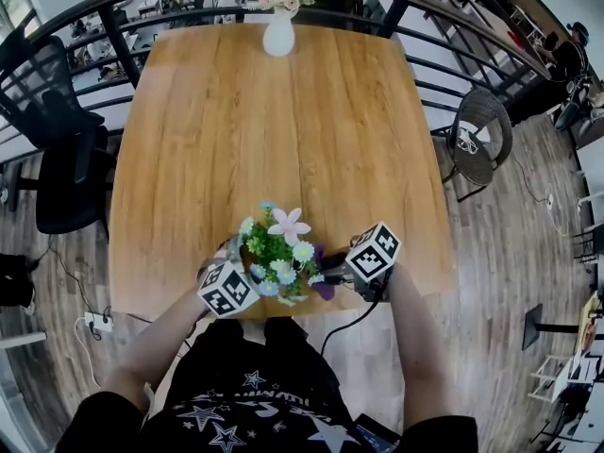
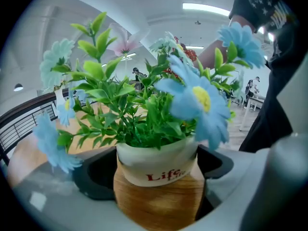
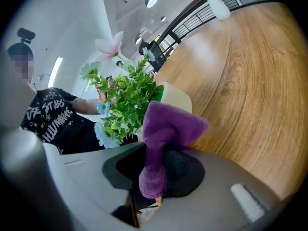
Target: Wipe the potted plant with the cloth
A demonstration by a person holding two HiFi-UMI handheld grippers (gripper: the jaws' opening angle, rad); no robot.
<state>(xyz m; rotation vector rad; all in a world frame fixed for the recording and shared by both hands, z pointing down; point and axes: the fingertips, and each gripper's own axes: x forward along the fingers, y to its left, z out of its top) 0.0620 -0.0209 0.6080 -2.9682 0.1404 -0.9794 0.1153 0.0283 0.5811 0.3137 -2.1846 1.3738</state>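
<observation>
Potted plant [image 1: 278, 251]: at the near edge of the surface [image 1: 283, 130], just in front of the person, between the two tongs; green leaves with pale blue, white and pink flowers.
Pot [image 2: 156, 165]: white upper band with red lettering, wood-coloured lower part; whether it rests on the surface or is lifted cannot be told.
Left tongs [image 2: 156, 177]: closed round the pot, one jaw on each side of it.
Right tongs [image 3: 156, 170]: pinched tight on a purple cloth [image 3: 171, 124], which stands up out of the jaws.
Cloth position: its folded top lies up against the leaves on the plant's right side.
Vase [image 1: 278, 34]: white, holding flowers, at the far edge of the surface, well apart from the plant.
</observation>
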